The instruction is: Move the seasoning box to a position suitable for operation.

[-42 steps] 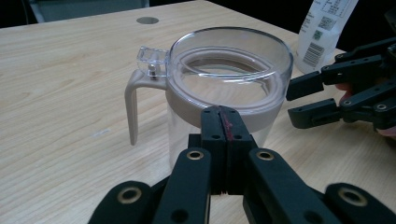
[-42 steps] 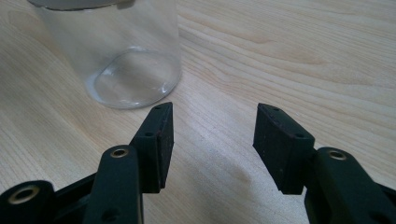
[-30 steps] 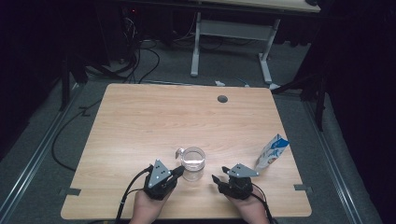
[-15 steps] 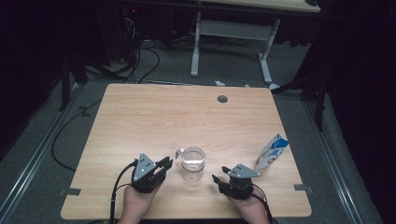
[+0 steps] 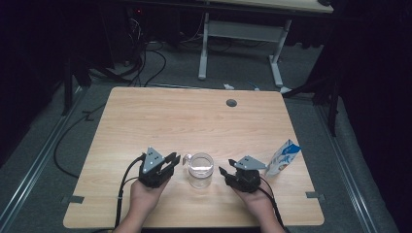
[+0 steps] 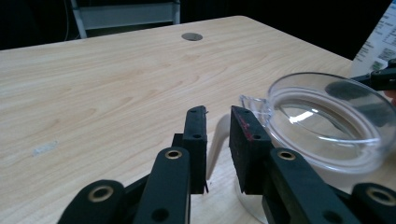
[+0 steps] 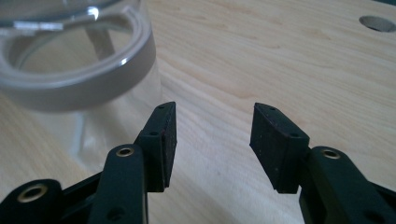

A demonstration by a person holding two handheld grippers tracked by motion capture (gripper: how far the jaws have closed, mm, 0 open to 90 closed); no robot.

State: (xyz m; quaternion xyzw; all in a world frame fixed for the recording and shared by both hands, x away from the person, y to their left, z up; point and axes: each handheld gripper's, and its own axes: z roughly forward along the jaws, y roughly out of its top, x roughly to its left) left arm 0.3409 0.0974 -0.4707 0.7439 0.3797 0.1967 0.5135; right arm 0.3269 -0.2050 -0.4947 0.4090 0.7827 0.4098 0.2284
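One clear glass mug (image 5: 200, 169), empty, round-rimmed, handle (image 6: 215, 140) leftward, near table (image 5: 194, 116) edge; left tongs (image 5: 172, 158) just parted around handle, untouching; right tongs (image 5: 222, 172) open, narrowing, beside mug.

This looks like a lab or test room rather than a home. A plain wooden surface (image 5: 145, 116) with a cable hole (image 5: 231, 103) stands on grey carpet (image 5: 43, 145), black cables (image 5: 145, 63) trail across the floor at the far left (loosely, untidied), and a second white-legged desk (image 5: 243, 34) stands beyond, amid dark surroundings.
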